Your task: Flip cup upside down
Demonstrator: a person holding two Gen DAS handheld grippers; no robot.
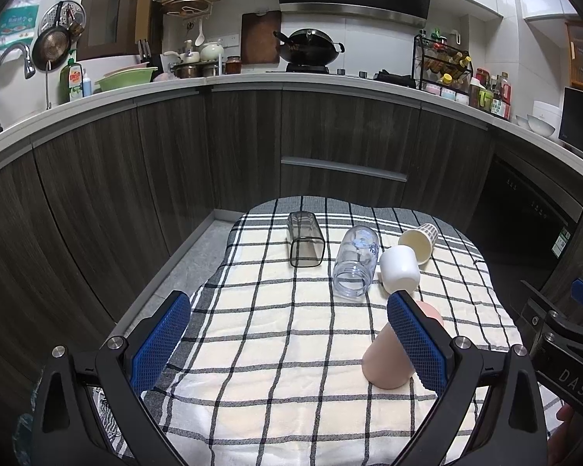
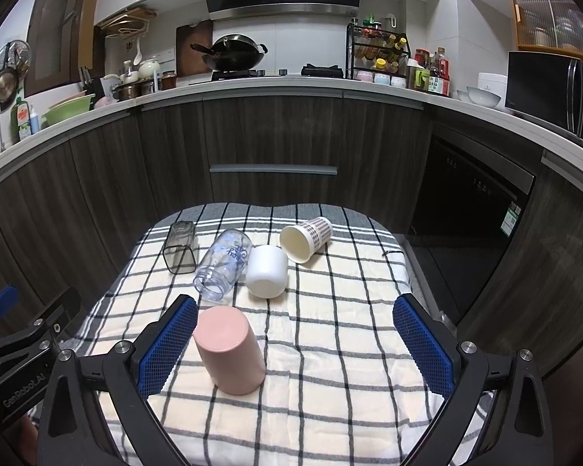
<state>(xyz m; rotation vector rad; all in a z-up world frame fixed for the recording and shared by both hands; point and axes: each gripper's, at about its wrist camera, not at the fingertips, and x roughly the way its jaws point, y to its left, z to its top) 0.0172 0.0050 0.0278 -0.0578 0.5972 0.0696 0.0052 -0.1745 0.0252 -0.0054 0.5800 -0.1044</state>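
Observation:
A pink cup (image 2: pixel 229 349) stands upside down on the checked cloth (image 2: pixel 330 349), just right of my right gripper's left finger (image 2: pixel 167 345); in the left wrist view the pink cup (image 1: pixel 384 357) is partly behind the right finger (image 1: pixel 416 334). Farther back lie a smoky square cup (image 2: pixel 179 247), a clear glass jar (image 2: pixel 223 266) and a patterned paper cup (image 2: pixel 305 239), all on their sides. A white cup (image 2: pixel 267 271) stands upside down. My right gripper (image 2: pixel 295 345) is open and empty. My left gripper (image 1: pixel 287 338) is open and empty.
The cloth (image 1: pixel 291 349) covers a small table in front of dark kitchen cabinets (image 2: pixel 272 147). A dishwasher (image 2: pixel 466 213) is to the right. My left gripper's body shows at the right view's left edge (image 2: pixel 23 353).

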